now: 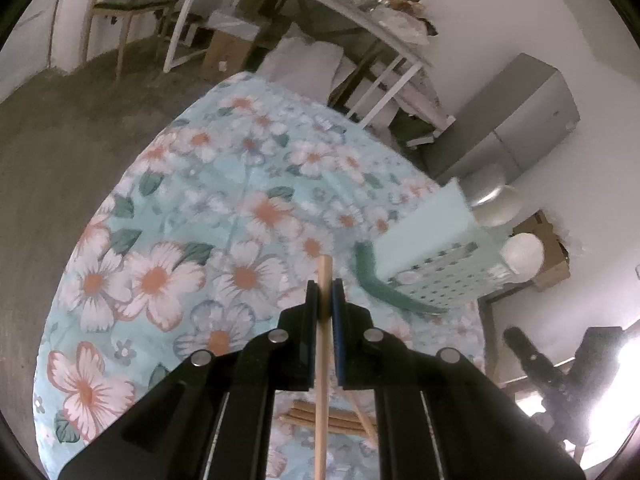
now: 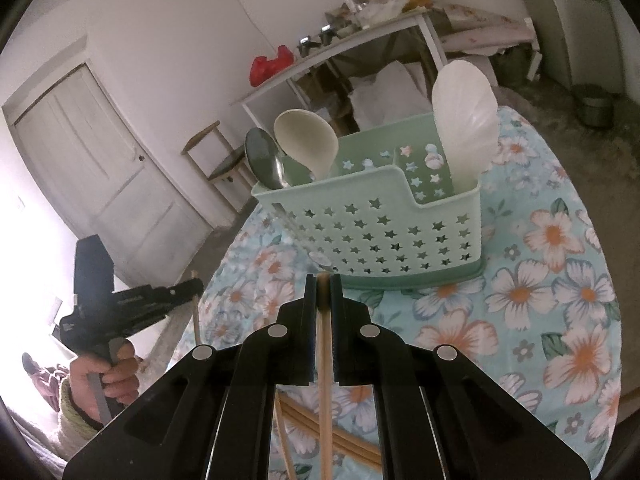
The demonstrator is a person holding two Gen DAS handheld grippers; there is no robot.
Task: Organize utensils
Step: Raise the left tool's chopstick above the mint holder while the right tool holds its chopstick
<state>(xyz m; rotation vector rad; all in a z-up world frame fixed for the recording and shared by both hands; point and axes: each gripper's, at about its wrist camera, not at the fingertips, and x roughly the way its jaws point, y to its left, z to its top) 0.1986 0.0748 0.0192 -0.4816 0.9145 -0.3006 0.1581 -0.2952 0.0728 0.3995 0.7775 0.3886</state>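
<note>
Chopsticks are being pinched lengthwise, one per gripper: left gripper (image 1: 325, 294) clamping chopstick (image 1: 323, 352), right gripper (image 2: 323, 292) clamping another (image 2: 325, 376), probably heading for the caddy (image 2: 372, 224) mid-frame.

Caddy (image 1: 436, 256) motion-blurred, chopstick (image 2: 325, 392) btm end cut off

Both views are fisheye, with black corners and straight lines bowed toward the rim; indoor light is soft and rather dim, with a cool cast; in the left wrist view a blown-out white glare sits at the near right edge, and the green caddy (image 1: 436, 256) is smeared by motion blur; in the right wrist view the near left edge is washed out behind the left gripper (image 2: 192, 286); the floral tabletop (image 2: 560, 300) shows only faint shadows; far clutter is soft.
</note>
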